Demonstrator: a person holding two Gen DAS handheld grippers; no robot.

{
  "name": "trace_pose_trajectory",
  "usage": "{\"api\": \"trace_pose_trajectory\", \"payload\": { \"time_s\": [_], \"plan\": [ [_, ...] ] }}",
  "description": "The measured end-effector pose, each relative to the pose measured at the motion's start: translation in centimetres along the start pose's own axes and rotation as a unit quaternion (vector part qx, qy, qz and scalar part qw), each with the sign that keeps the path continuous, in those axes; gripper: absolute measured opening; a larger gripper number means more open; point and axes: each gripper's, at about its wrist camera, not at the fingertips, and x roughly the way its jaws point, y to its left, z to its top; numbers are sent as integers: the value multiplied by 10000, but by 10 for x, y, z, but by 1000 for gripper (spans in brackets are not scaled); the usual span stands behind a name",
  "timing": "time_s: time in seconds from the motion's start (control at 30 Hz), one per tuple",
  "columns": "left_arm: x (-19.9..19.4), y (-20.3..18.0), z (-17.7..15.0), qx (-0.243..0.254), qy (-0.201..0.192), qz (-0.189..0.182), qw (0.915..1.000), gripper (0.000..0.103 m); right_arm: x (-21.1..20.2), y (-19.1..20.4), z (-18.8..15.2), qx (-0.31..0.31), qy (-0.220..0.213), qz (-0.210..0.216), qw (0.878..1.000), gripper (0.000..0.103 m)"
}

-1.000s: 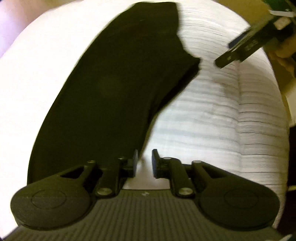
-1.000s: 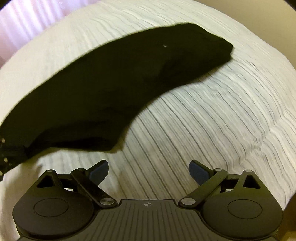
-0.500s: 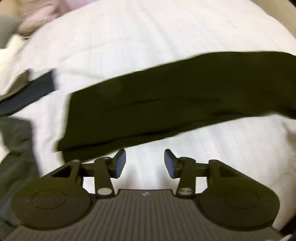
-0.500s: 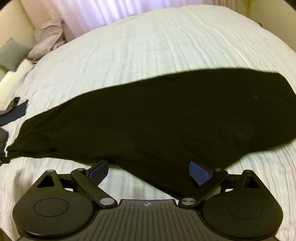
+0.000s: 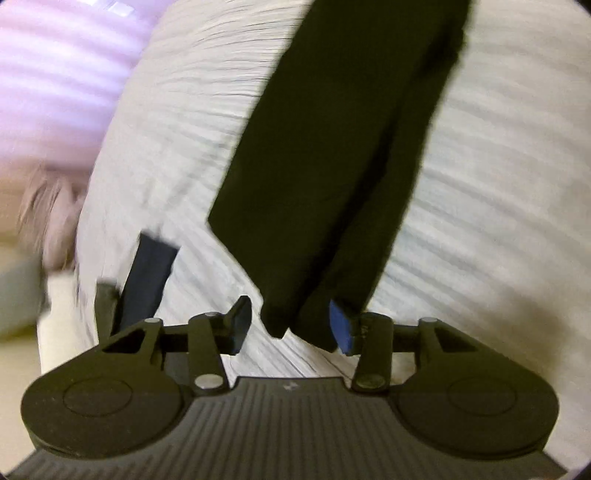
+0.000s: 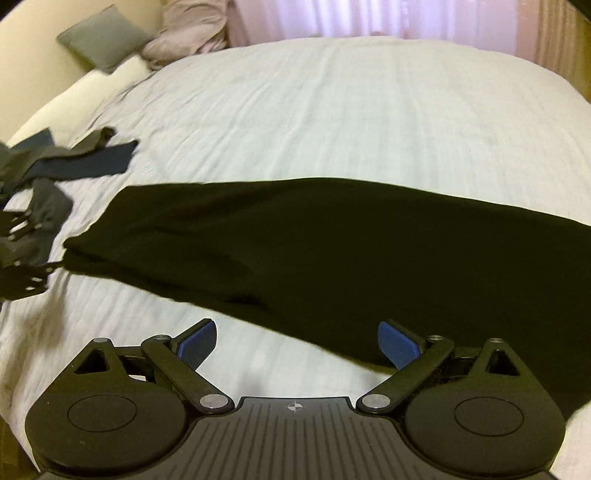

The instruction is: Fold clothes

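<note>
A long black garment (image 6: 332, 240) lies folded lengthwise across the white striped bed (image 6: 332, 110). In the left wrist view the black garment (image 5: 332, 147) runs away from me, and its narrow end lies between the fingers of my left gripper (image 5: 290, 328). Those jaws are closing, and the pads stand apart from the cloth without pressing it. My left gripper (image 6: 22, 258) shows at the far left edge of the right wrist view, at the garment's left end. My right gripper (image 6: 297, 341) stands wide open over the near side of the bed, holding nothing, with the garment's near edge by its right finger.
A heap of dark blue and grey clothes (image 6: 85, 162) lies at the bed's left side, and the dark blue piece (image 5: 147, 273) sits just left of my left gripper. A grey pillow (image 6: 103, 37) and a pale crumpled blanket (image 6: 188, 33) lie at the head. Curtains (image 6: 369, 18) hang behind.
The left gripper swung to the garment's narrow end, which now lies between its jaws; they stand wider than a second ago. The right gripper swung too, bringing the garment's left end and the clothes heap into view.
</note>
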Motion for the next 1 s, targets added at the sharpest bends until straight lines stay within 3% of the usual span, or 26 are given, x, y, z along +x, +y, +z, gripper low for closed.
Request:
{"api": "trace_pose_trajectory", "payload": {
  "time_s": [0.03,0.07,0.23,0.47,0.53,0.6,0.63,0.7,0.77,0.93,1.0],
  "plan": [
    [6,-2,-4,158,-68,-66,9998,25,8,12,1,-54,35,7,10000,97],
    [12,-2,-8,217,-85,-80,9997,2,16,25,3,-119,78,20,9999,97],
    [-8,4,-29,-156,-602,106,9980,1,49,83,10,-713,244,208,9969,97],
    [-8,-19,-37,-81,-673,-30,9977,2,70,113,14,-1102,398,314,9926,97],
    [-3,-16,-34,-210,-609,12,9979,8,77,116,15,-1150,472,273,9919,97],
    [-5,-14,-34,-321,-561,186,9977,22,79,118,15,-1259,511,265,9904,97],
    [-9,-16,-35,-247,-607,291,9974,32,79,120,15,-1324,520,271,9895,97],
    [-18,-24,-39,-15,-722,421,9965,35,76,120,16,-1377,496,295,9888,97],
    [-20,-34,-39,294,-832,406,9953,47,71,117,17,-1355,467,293,9892,97],
    [-3,-40,-24,690,-888,452,9926,47,74,99,11,-992,568,22,9934,97],
    [7,-37,-15,778,-881,490,9919,32,74,83,3,-758,607,-300,9948,97]
  ]
}}
